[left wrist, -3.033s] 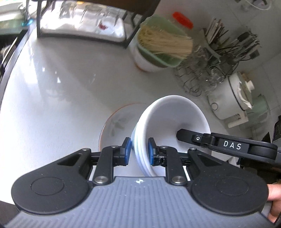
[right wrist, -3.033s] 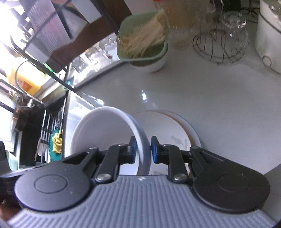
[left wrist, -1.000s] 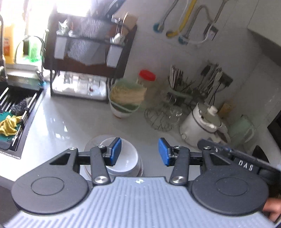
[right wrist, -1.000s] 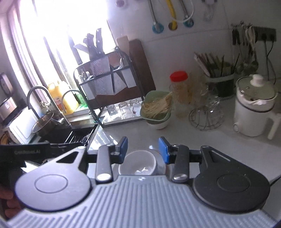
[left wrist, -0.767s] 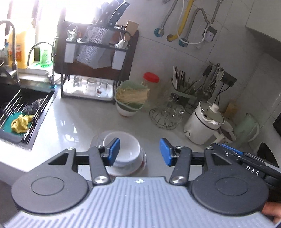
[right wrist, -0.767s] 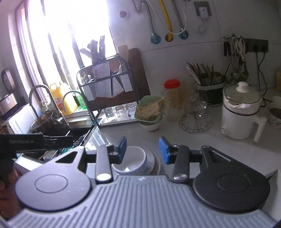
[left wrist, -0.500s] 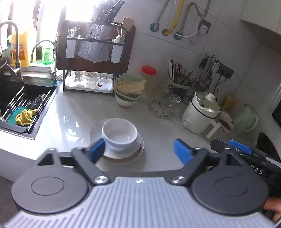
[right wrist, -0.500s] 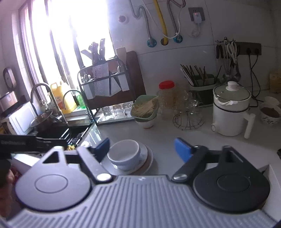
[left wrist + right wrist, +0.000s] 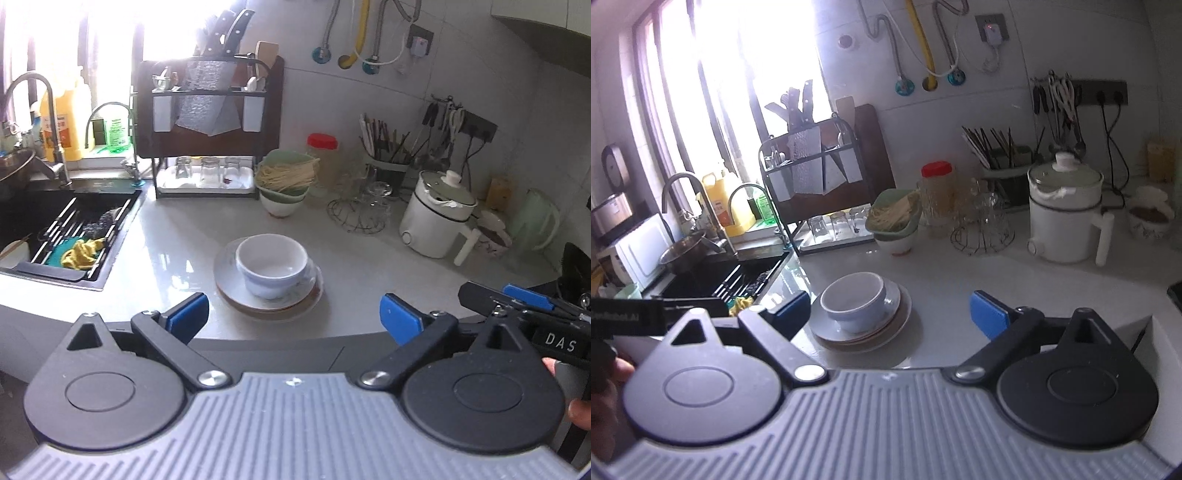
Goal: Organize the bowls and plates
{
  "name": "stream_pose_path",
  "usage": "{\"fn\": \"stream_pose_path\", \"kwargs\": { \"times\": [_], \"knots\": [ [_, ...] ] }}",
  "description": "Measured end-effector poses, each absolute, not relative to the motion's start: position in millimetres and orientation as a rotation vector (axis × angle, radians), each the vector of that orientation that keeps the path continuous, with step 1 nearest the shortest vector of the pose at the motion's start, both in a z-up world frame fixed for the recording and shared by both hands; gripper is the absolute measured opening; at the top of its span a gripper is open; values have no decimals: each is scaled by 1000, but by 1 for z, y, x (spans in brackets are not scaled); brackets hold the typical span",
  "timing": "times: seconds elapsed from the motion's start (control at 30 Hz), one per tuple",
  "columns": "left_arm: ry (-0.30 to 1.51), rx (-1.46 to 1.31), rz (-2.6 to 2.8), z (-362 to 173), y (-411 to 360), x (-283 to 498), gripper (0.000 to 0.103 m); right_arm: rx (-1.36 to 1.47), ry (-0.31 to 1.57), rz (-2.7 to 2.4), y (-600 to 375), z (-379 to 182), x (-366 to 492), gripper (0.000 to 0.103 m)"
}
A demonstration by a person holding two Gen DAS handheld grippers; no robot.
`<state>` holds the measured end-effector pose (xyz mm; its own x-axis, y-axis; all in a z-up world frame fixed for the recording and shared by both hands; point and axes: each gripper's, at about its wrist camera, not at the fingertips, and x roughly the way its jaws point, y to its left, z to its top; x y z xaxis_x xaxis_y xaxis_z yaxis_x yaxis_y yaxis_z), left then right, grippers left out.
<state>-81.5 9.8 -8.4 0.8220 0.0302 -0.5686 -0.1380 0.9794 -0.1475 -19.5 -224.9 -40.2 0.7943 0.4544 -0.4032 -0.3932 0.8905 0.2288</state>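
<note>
Now, from the left wrist camera, the left gripper (image 9: 293,314) hangs above the near edge of the white glossy countertop (image 9: 369,266), and its blue-padded jaws stand wide apart; they have just been opening, and nothing is between them. Beyond the jaws sits the stack of white round bowls (image 9: 271,267), upright, on the stack of flat round plates (image 9: 267,295), whose lowest one has a brown rim. To the left lies the black sink (image 9: 55,229) with a yellow cloth (image 9: 81,253) on its rack. Behind the stack stands a green bowl of dry noodles (image 9: 286,177), and to the right a white electric pot with a glass lid (image 9: 436,218). At the right edge the right gripper (image 9: 524,306) shows partly.

From the right wrist camera, the right gripper (image 9: 888,314) also has its jaws far apart; they have just been opening, with nothing between the pads. The bowls (image 9: 855,299) and plates (image 9: 882,328) rest on the countertop (image 9: 997,273) just beyond the left pad, near the sink (image 9: 720,277). The black dish rack with knives (image 9: 812,177) stands at the wall behind.
</note>
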Motion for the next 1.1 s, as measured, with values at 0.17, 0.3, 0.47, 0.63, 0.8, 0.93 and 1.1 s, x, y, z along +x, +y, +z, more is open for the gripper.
{"fn": "stream_pose_path", "kwargs": {
  "times": [0.17, 0.3, 0.47, 0.63, 0.8, 0.93, 1.1],
  "knots": [
    [603, -177, 128, -9, 10, -87, 101, 132, 467, 463, -223, -42, -26, 94],
    [606, -176, 153, -9, 13, -92, 101, 119, 481, 480, -218, -45, -27, 94],
    [605, -166, 171, -3, 12, -99, 101, 107, 513, 461, -214, -49, -27, 94],
    [617, -173, 189, -6, 13, -100, 101, 119, 514, 451, -217, -52, -28, 94],
    [625, -171, 224, -12, 11, -101, 101, 99, 518, 468, -215, -50, -32, 94],
    [621, -171, 248, -15, 10, -100, 101, 67, 503, 478, -212, -48, -34, 94],
    [625, -183, 255, -17, 10, -97, 101, 65, 519, 481, -211, -50, -29, 94]
  ]
}}
